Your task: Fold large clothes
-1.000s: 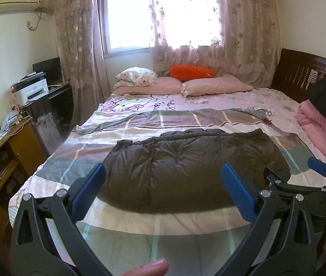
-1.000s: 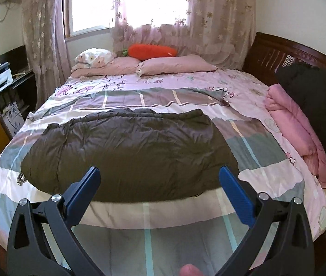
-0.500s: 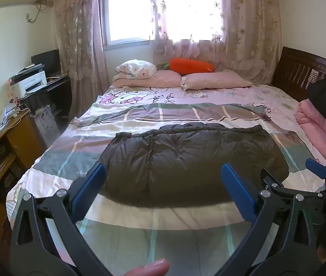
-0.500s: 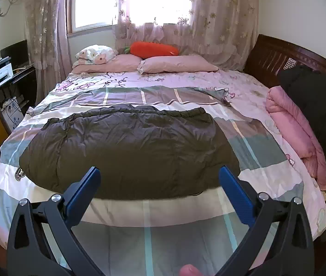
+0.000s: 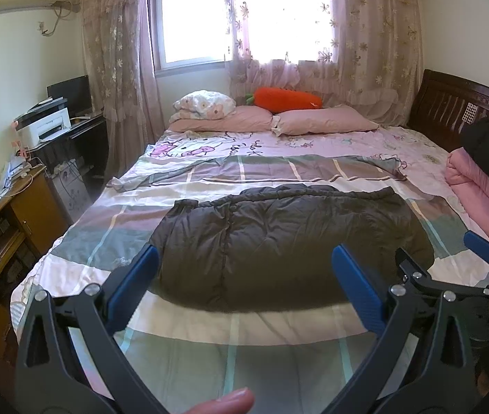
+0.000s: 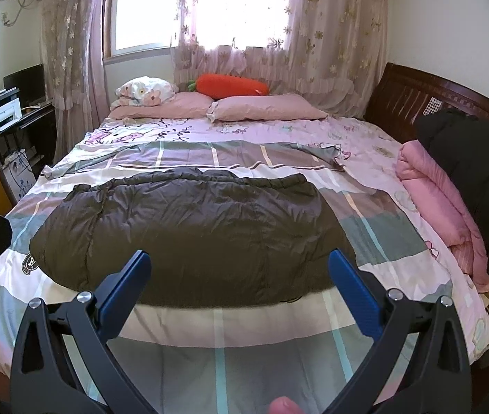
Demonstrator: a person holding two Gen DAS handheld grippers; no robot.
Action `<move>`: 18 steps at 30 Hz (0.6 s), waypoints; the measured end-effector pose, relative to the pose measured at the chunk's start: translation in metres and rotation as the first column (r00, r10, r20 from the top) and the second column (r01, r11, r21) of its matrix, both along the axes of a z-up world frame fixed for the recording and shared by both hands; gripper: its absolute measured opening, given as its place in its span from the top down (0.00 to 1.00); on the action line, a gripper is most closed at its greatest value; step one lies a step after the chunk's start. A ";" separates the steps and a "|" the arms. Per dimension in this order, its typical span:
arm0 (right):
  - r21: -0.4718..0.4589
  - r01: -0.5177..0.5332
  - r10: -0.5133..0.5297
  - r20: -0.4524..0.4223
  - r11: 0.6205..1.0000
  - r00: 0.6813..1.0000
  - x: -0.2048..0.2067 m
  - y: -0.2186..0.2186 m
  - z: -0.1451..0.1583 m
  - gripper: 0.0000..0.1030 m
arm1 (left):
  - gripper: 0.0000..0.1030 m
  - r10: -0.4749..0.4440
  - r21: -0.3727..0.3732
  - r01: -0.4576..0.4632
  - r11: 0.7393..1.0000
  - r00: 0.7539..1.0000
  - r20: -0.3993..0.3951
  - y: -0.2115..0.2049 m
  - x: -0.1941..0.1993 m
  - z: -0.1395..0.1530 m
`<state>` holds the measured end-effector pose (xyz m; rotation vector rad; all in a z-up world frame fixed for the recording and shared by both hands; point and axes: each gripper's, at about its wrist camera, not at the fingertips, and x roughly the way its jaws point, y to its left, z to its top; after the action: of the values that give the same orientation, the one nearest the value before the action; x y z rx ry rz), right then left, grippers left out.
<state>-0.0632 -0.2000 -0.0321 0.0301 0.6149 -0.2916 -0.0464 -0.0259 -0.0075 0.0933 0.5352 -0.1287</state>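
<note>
while the dark grey padded jacket (image 6: 189, 234) lies spread flat across the checked quilt (image 6: 375, 241) on the bed, the left gripper (image 5: 244, 269) and right gripper (image 6: 239, 269) hang above the near edge, blue-padded jaws spread wide (nothing between them), well clear of the cloth.

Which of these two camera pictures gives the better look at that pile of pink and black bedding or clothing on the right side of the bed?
The right wrist view: the pink and black pile shows nearly whole against the headboard. In the left wrist view the pile sits at the picture's edge, partly cut off by the other gripper's body.
</note>
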 end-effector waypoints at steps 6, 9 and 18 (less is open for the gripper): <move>-0.005 0.000 0.000 0.004 1.000 1.000 0.000 0.001 0.001 0.01 | 0.02 -0.003 0.001 0.003 1.000 1.000 0.001 0.001 0.000 0.000; -0.004 0.002 -0.002 0.005 1.000 1.000 0.000 0.002 0.001 0.01 | 0.02 -0.003 0.002 0.003 1.000 1.000 0.003 0.002 0.000 0.001; -0.006 0.000 0.000 0.004 1.000 1.000 0.000 0.002 0.001 0.01 | 0.02 -0.005 0.003 0.005 1.000 1.000 0.003 0.003 0.000 0.001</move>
<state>-0.0633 -0.1980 -0.0306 0.0248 0.6097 -0.2933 -0.0463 -0.0230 -0.0064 0.0980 0.5322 -0.1326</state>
